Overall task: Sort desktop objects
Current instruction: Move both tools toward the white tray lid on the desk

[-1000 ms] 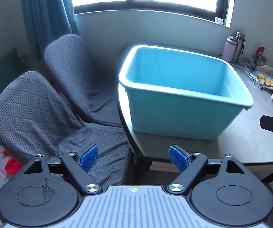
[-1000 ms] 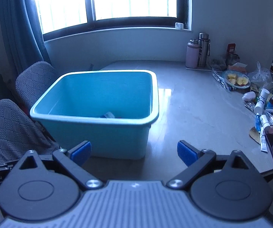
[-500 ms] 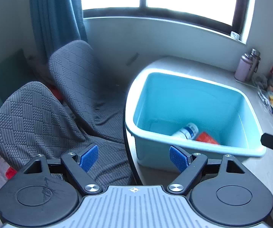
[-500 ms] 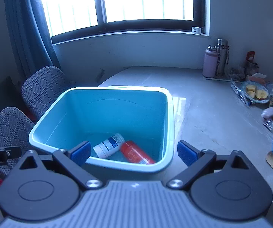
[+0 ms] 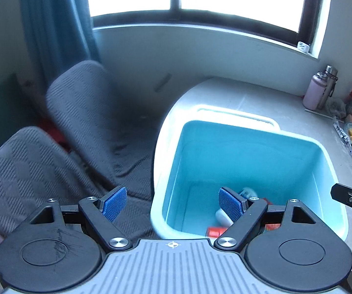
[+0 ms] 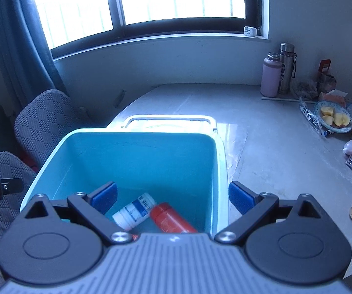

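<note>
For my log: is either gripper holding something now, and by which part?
Nothing is held. The left gripper and right gripper are both open and empty above the blue bin.

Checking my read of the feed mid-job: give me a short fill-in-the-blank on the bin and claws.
1. The white bottle and red bottle lie inside the ____ bin.
2. Both the left claw and right claw are ____.
3. The plate holds cut ____.

Missing words: blue; open; fruit
</note>
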{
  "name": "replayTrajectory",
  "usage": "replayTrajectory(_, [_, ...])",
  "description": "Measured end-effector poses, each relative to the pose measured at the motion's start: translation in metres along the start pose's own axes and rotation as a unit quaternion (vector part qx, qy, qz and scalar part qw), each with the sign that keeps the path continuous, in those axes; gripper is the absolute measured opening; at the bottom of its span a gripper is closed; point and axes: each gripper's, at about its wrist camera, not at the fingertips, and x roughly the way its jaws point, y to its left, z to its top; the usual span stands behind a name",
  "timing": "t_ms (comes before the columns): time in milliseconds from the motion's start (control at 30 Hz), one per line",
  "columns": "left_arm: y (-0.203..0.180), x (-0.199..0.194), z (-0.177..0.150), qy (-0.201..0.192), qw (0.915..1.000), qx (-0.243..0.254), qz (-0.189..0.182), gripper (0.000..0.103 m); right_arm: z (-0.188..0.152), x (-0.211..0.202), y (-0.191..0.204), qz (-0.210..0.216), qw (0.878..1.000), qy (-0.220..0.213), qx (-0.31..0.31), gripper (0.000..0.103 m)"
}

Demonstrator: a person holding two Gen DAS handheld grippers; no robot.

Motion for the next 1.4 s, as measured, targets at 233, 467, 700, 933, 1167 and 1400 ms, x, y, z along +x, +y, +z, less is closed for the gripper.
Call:
replayTrajectory(233, [0.012,0.039,0.048,-0.009,0.9993,0.02,-0.029,0.084,0.034,0.023,0.02,-0.005,1.0,-0.004,0.005,0.098])
replayTrajectory(467, [0.017,0.079,0.095,-0.006,0.9972,0.045,-0.059,0.084,0.055,0.047,0.033,-0.023,0.999,0.003,0.024,0.097])
replayTrajectory(700, [0.017,0.115,0.125,0.008,0.9949,0.062,-0.08,0.084,0.073,0.069,0.034,-0.046,0.998,0.015,0.035,0.098])
replayTrajectory(933, [0.004,0.145,0.146,0.021,0.9941,0.068,-0.082,0.084,0.097,0.093,0.026,-0.054,0.997,0.026,0.044,0.098])
replayTrajectory(1167, [0.0,0.158,0.174,0.03,0.9944,0.071,-0.072,0.084,0.125,0.112,0.029,-0.033,0.999,0.027,0.029,0.098])
replayTrajectory(1400, [-0.012,0.178,0.203,0.04,0.9935,0.073,-0.078,0.084,0.146,0.128,0.017,-0.034,0.999,0.023,0.018,0.098])
